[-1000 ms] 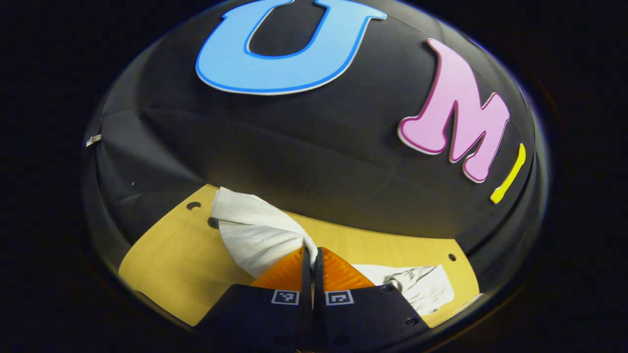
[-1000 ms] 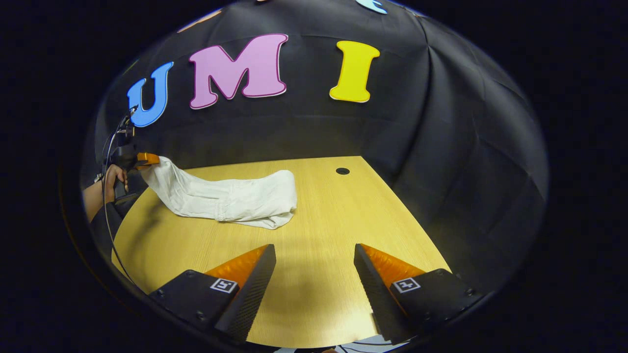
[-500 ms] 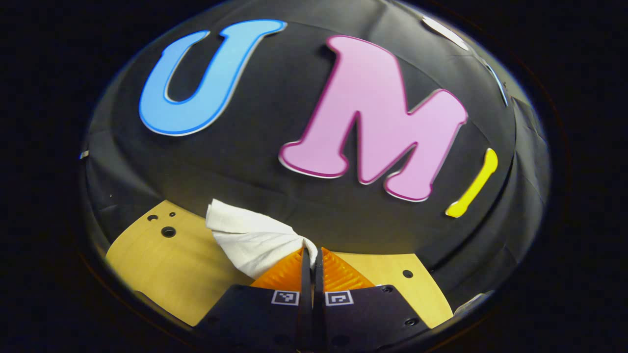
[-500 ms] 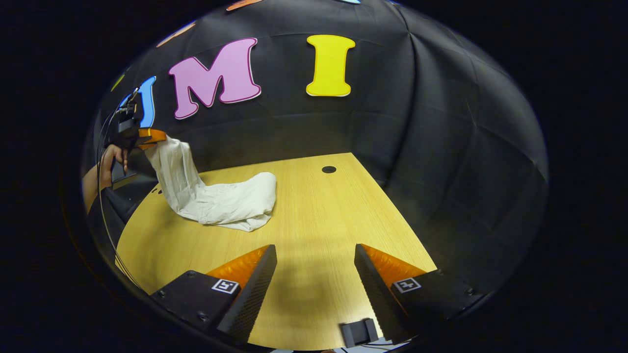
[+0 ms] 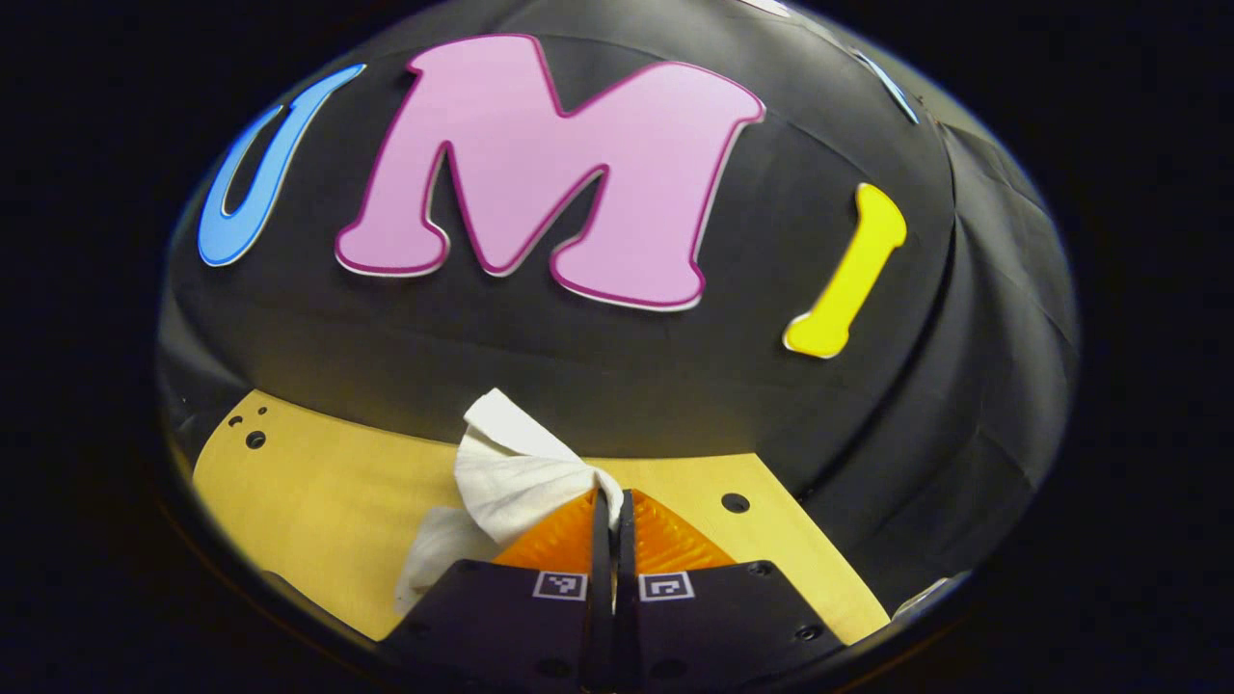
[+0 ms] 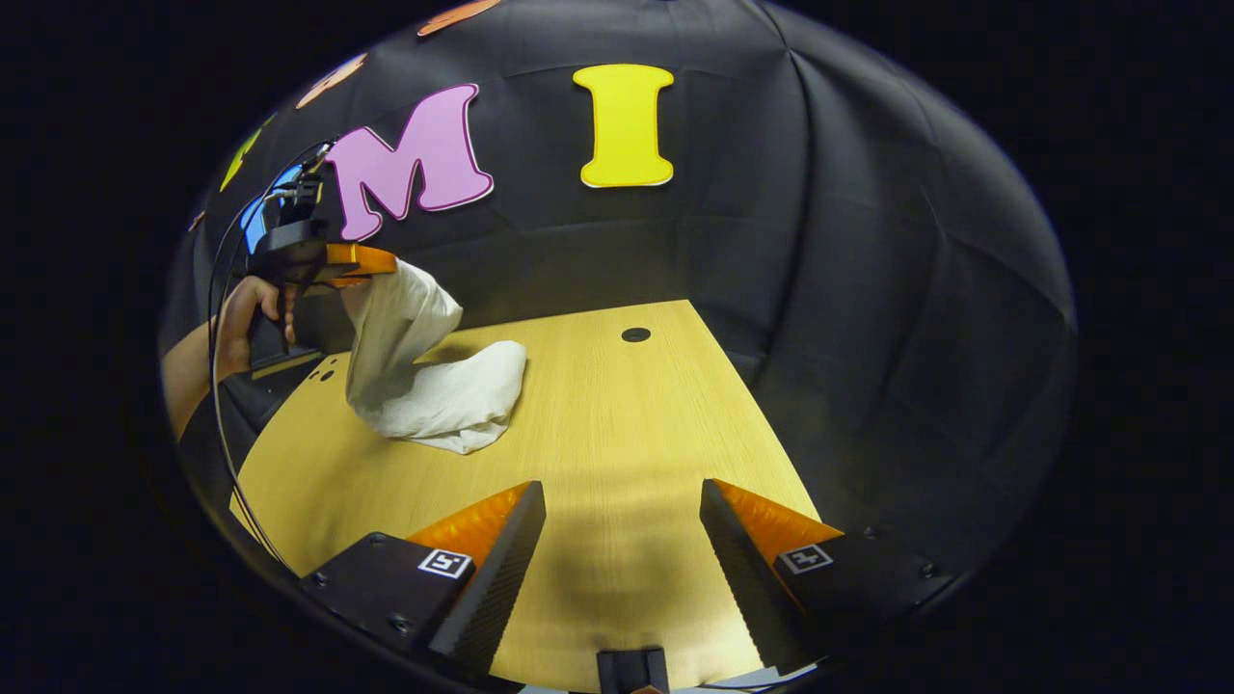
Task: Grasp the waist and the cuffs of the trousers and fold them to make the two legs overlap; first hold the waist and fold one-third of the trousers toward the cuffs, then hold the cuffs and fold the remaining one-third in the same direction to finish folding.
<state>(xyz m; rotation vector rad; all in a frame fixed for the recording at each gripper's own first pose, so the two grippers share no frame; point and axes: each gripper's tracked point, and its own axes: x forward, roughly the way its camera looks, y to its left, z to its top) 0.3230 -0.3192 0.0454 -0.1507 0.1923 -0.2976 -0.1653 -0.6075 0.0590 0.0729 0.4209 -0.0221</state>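
Your left gripper (image 5: pixel 611 496) has its 2 ribbed, wedge-shaped fingers pressed together on a bunched edge of the white trousers (image 5: pixel 506 472); which end of the garment this is, you cannot tell. In the right gripper view the left gripper (image 6: pixel 371 260) sits raised above the counter's far left corner, held by your hand (image 6: pixel 253 310), with 2 thin cables trailing down from it. The trousers (image 6: pixel 424 376) hang from it as a soft, wrinkled woven cloth, draping down to a rounded, folded heap lying on the counter (image 6: pixel 617 424) near that corner. The counter is pale wood-grain laminate with small round holes. Your right gripper (image 6: pixel 622 501) hovers over the near edge, fingers spread apart with nothing between them, serrated inner faces showing.
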